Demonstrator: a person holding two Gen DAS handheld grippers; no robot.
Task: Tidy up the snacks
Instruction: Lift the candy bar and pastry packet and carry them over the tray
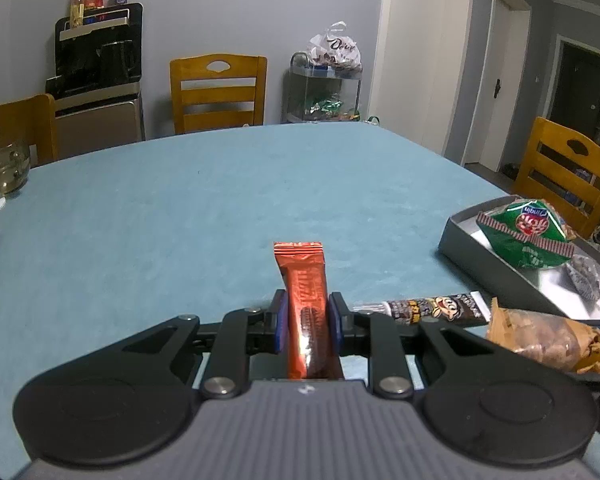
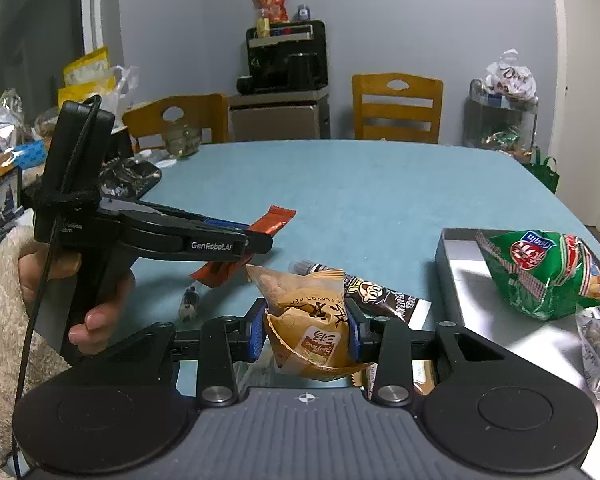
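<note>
Where wooden chairs [image 1: 218, 92] ring it, blue table [image 1: 220, 200].

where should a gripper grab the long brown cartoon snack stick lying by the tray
Grip the brown cartoon stick across its narrow width near the middle, coming from above. It lies flat on the table, long and slim, with the tray close to one end, so an end-on approach looks cramped.

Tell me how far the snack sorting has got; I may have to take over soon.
Done: a green bag and a small clear packet already lie in the grey tray. In hand: the left tool grips an orange-red bar, and the right tool grips a tan peanut pouch. Left: the brown cartoon-printed stick on the blue table, plus a small wrapped piece.
</note>
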